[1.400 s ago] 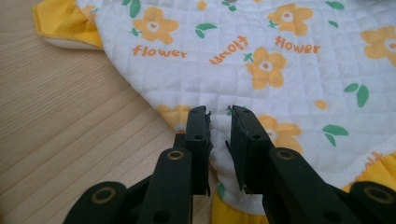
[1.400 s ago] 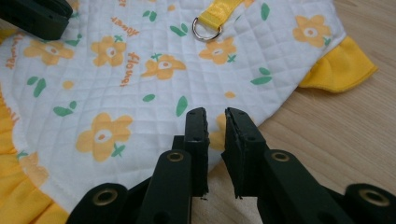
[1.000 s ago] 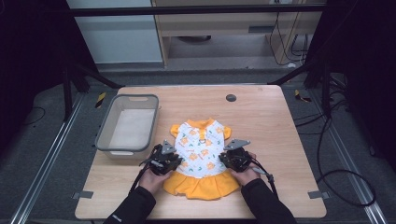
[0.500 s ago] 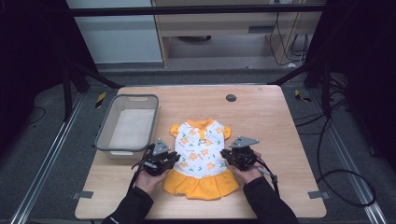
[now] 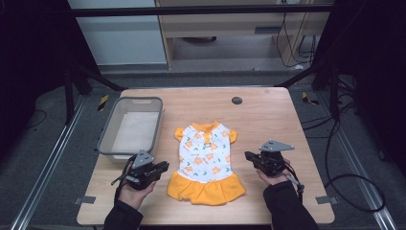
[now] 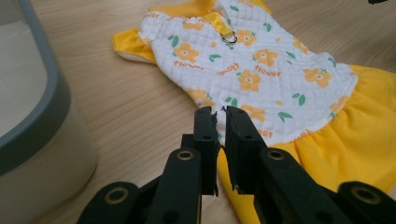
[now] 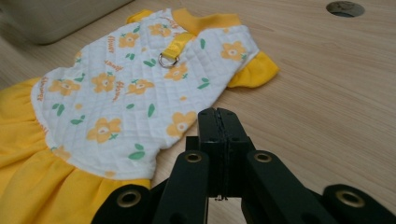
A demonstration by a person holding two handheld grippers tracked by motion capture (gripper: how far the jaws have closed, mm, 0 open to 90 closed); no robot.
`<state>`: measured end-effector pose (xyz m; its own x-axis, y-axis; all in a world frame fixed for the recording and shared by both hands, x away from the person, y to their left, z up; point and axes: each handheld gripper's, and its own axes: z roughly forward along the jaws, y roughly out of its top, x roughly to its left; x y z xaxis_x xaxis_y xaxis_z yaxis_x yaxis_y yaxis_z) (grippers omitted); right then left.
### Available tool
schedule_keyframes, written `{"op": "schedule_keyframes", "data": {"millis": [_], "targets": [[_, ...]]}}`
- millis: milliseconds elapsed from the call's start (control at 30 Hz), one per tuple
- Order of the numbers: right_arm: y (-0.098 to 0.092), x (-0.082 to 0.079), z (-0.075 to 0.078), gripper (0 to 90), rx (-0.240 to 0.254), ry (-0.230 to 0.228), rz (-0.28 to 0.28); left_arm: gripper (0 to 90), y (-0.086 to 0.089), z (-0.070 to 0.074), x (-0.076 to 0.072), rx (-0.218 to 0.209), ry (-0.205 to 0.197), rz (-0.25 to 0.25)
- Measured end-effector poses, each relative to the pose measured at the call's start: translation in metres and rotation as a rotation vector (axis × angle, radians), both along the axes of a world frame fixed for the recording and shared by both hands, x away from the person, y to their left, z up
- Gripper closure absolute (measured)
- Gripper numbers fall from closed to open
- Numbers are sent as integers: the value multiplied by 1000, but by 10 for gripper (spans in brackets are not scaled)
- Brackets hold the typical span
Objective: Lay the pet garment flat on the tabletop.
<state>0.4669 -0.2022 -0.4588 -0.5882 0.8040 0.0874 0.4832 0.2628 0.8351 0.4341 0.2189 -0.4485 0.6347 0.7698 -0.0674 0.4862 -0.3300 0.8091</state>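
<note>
A small dress (image 5: 206, 160) lies flat on the wooden surface (image 5: 268, 115), near the middle of its near half, collar toward the far edge and orange skirt toward the near edge. Its white quilted body carries orange flowers and a metal ring (image 6: 229, 37) below the collar. A grey basket (image 5: 130, 127) stands by the left edge, just beside the dress's sleeve.

The left gripper (image 5: 165, 166) hangs off the dress's left side, above the surface between basket and skirt; its fingers (image 6: 205, 135) have just been closing and now stand a narrow slit apart with nothing between them. The right gripper (image 5: 248, 155) is off the dress's right side, its fingers (image 7: 208, 135) pressed together on nothing, having just closed.
</note>
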Motion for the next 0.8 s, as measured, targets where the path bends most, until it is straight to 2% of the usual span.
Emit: {"op": "schedule_keyframes", "data": {"millis": [333, 500, 667, 800], "targets": [[-29, -11, -4, 897, -4, 5, -65, 840, 31, -5, -14, 10, 25, 40], [-41, -16, -8, 852, -3, 16, -95, 826, 43, -9, -15, 28, 35, 60], [-52, -18, -15, 743, -19, 24, -124, 759, 50, -13, -13, 42, 45, 81], [-59, -19, -19, 636, -26, 26, -160, 689, 52, -17, -12, 73, 35, 98]]}}
